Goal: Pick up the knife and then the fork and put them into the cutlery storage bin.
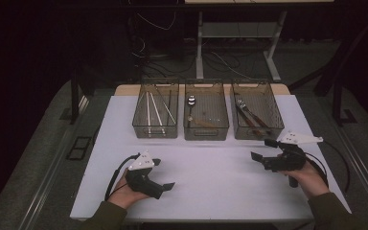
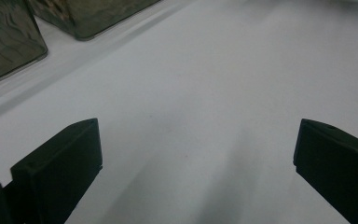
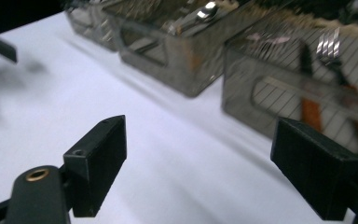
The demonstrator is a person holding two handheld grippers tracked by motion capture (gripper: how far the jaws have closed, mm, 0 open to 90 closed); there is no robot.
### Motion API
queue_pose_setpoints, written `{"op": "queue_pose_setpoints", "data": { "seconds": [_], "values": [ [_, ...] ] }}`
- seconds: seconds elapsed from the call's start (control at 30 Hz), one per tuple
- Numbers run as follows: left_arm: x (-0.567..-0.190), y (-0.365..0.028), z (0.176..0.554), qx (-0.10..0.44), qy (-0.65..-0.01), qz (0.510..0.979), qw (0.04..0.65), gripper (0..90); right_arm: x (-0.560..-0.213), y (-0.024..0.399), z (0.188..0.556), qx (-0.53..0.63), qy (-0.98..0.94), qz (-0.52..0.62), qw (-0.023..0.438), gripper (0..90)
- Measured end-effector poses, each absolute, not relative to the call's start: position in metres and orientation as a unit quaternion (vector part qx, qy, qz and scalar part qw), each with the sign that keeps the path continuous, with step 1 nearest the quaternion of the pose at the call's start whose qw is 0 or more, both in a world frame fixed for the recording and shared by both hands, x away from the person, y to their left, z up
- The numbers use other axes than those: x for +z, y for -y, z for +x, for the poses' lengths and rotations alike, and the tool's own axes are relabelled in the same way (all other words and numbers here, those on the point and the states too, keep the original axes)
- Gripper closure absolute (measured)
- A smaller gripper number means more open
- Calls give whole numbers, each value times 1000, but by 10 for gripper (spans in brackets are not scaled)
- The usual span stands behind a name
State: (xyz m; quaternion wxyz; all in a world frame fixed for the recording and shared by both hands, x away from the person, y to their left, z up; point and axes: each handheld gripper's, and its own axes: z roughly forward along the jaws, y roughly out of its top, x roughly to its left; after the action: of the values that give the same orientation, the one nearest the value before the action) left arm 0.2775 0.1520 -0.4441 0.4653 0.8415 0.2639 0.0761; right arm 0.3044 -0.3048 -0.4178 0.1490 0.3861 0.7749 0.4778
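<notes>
White is the bench (image 1: 211,182) we work at, and three see-through bins stand in a row at its far side. Going from left to right, our left gripper (image 1: 160,173) rests low over the bare bench, its fingers (image 2: 58,170) spread wide with nothing between them. The left bin (image 1: 155,125) holds long thin sticks, and the middle bin (image 1: 206,128) holds a spoon (image 1: 191,100). The right bin (image 1: 257,129) holds forks with orange handles (image 3: 328,44), and it is nearest to our right gripper (image 1: 263,149). That gripper sits just in front of the right bin, and its fingers (image 3: 98,161) are wide apart too, holding nothing. We think the step is to reach into the right bin for a fork. To do it well, we should lift the gripper over the bin wall first, so we don't bump it. Then we should come down with one finger on each side of a handle and squeeze gently. Our left gripper can wait where it is.
</notes>
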Motion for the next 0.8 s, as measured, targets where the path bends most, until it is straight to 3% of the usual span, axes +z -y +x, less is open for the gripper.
{"op": "queue_pose_setpoints", "data": {
  "seconds": [0.3, 0.8],
  "values": [
    [-444, -152, 277, 76, -264, 841, 465, 0, -432, 301, 287, 475, -788, 372, 124, 144],
    [-444, -152, 277, 75, -265, 841, 466, 0, -441, 284, 261, 462, -806, 347, 126, 121]
  ]
}}
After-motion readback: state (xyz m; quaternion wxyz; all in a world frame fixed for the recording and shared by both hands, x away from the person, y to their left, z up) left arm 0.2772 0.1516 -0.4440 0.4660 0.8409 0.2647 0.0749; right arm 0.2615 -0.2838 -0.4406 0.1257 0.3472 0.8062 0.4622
